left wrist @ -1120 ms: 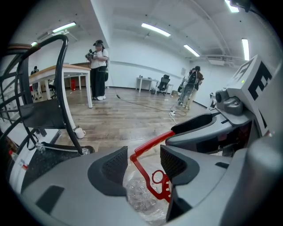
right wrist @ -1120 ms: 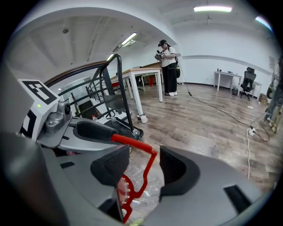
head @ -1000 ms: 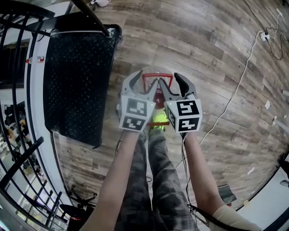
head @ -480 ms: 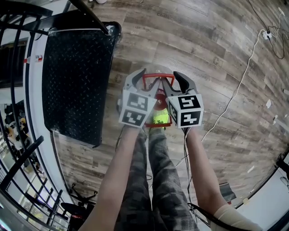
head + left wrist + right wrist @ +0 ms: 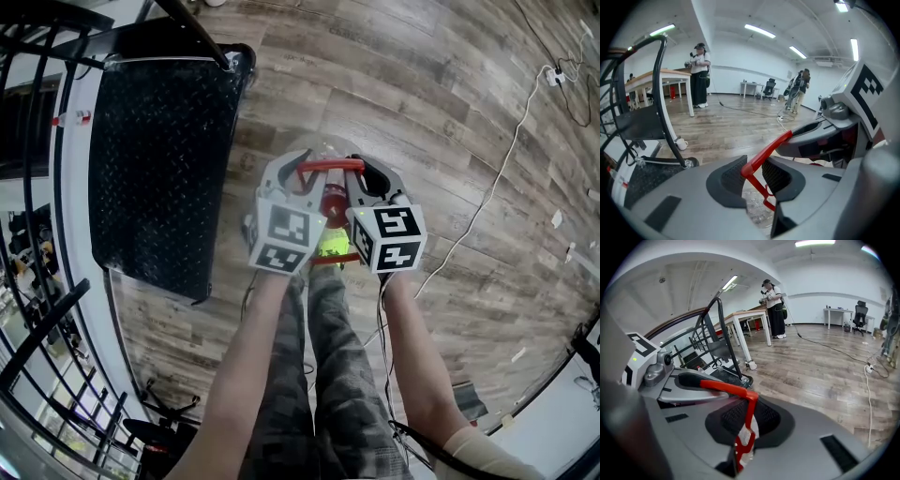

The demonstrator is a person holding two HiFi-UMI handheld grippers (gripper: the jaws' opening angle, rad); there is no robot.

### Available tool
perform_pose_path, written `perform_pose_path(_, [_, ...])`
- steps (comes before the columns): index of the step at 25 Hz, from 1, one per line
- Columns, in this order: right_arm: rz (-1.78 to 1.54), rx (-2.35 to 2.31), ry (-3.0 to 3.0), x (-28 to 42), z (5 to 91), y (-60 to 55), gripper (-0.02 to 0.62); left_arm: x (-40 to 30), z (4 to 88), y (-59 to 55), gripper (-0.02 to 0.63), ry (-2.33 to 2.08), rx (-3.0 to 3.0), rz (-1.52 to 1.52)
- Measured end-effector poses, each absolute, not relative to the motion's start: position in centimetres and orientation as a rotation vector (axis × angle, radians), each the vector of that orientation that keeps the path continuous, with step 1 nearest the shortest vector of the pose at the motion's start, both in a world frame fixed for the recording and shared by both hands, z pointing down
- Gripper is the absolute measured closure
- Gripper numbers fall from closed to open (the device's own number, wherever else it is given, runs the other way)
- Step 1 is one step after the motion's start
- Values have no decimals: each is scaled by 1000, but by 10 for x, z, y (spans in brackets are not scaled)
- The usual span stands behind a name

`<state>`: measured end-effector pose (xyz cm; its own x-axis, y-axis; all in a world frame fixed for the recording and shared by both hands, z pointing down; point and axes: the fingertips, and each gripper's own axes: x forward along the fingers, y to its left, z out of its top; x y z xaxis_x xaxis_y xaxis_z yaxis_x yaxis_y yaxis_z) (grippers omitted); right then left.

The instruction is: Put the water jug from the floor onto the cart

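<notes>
A clear water jug (image 5: 323, 150) with a red cap and a red carry handle (image 5: 330, 165) stands on the wood floor in front of my feet. My left gripper (image 5: 298, 174) holds the handle's left corner (image 5: 764, 157), and its jaws have just been closing with the bar between the pads. My right gripper (image 5: 361, 173) grips the right corner (image 5: 749, 413) the same way, its jaws also just closing. In the left gripper view (image 5: 752, 171) and the right gripper view (image 5: 749, 416) the black pads press the red bar. The black cart deck (image 5: 159, 159) lies to the left.
A black metal railing (image 5: 37, 56) runs along the far left. A white cable (image 5: 497, 178) trails across the floor at right to a plug (image 5: 553, 75). The cart's upright handle (image 5: 661, 93) rises at left. People stand by a table (image 5: 740, 317) far off.
Both grippers stood wide open around the red handle a second ago. Now both pairs of jaws have closed onto it. The hands have hardly shifted.
</notes>
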<state>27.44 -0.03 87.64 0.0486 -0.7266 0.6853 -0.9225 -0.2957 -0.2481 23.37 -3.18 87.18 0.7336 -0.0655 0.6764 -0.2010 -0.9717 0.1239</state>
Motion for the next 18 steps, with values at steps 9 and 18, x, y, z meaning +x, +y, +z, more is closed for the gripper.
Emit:
perform_pose_path(9, [1030,2076,-1729,248,854,8,575,203,854,-22,532,-303,2809,1067])
perform_pose_path(18, [981,2103,-1748,243,811,12,577,199,812,-20,537,-315,2872,1045])
